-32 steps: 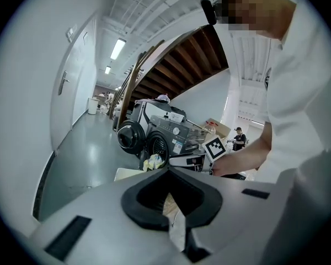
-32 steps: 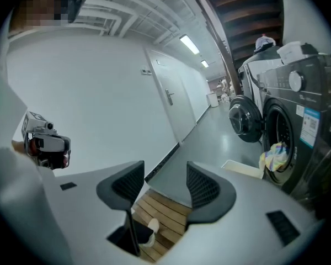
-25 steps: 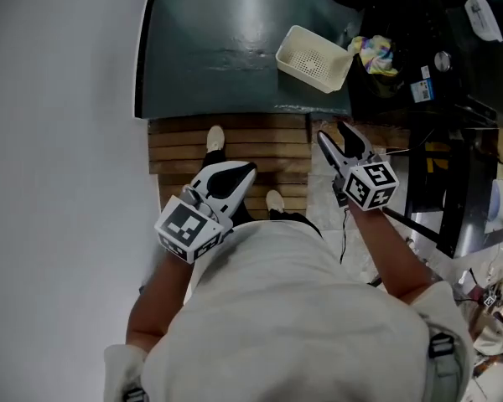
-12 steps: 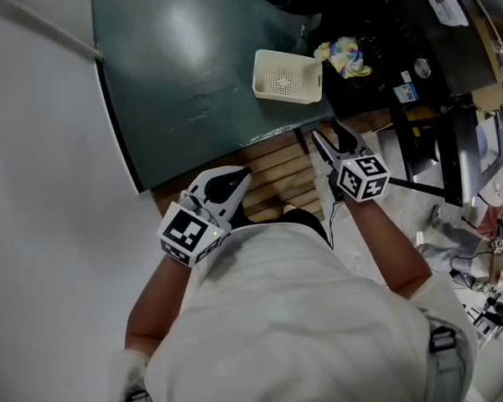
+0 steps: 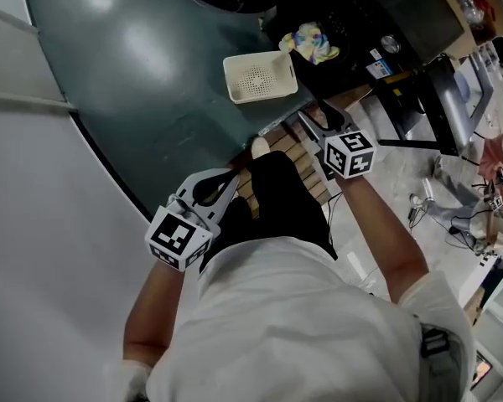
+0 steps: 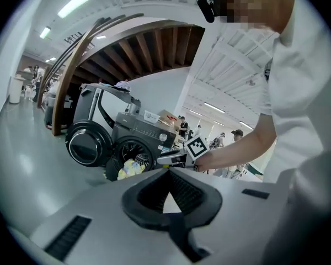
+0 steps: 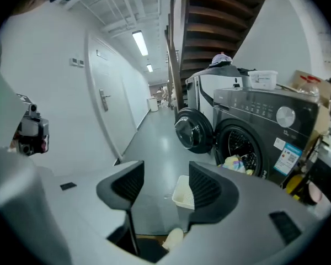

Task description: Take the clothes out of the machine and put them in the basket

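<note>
1. Clothes (image 5: 308,42), a bright multicoloured bundle, lie in the mouth of the washing machine (image 7: 254,142) and spill over the lip of the drum. Its round door (image 7: 192,130) is swung wide open.
2. I see the white perforated basket (image 5: 260,77) on the dark green floor (image 5: 142,65), just beside the machine's opening and apart from the clothes.
3. My left hand-held gripper (image 6: 166,171) has its jaws together, the tips touching, with only a small triangular gap behind them. It points towards the machine from a distance.
4. My right hand-held gripper (image 7: 165,182) has its jaws standing apart. Through the gap I see the basket on the floor beyond, untouched.
5. From the head view, both grippers are held out in front of the person's white shirt (image 5: 302,316), well apart from the clothes. The right one is nearer the machine, over a strip of wooden slats (image 5: 306,153).
</note>
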Motion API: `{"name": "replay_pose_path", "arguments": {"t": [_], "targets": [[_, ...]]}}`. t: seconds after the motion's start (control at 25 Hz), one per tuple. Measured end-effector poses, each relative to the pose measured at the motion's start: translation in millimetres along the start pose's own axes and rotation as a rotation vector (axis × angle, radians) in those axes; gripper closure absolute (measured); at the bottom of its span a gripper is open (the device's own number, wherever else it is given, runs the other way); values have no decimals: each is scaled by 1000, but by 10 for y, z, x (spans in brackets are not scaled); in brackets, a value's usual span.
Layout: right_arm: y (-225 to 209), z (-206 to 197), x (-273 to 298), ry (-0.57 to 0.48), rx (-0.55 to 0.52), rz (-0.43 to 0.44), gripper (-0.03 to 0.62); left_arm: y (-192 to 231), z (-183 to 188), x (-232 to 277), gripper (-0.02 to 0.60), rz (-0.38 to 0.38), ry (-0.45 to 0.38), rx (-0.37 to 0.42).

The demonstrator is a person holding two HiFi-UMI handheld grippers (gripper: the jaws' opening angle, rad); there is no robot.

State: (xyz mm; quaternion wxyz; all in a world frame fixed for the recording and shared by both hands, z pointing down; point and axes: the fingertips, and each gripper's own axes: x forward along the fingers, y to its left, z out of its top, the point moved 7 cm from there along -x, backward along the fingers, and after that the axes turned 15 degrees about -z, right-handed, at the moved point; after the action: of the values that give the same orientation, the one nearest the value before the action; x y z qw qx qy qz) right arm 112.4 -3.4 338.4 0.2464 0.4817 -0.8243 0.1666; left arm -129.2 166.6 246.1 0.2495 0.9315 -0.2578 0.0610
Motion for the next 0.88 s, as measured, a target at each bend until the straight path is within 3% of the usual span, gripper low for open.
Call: {"name": "replay_pose_path", "arguments": {"t": [0.4, 0.88], "targets": [[-1043, -212, 1584, 123, 23, -181, 326, 1050, 158, 628, 584, -74, 84, -70], [-2197, -593, 3429, 252, 72, -328, 284, 2322, 272, 1747, 584, -182, 159, -70]]}}
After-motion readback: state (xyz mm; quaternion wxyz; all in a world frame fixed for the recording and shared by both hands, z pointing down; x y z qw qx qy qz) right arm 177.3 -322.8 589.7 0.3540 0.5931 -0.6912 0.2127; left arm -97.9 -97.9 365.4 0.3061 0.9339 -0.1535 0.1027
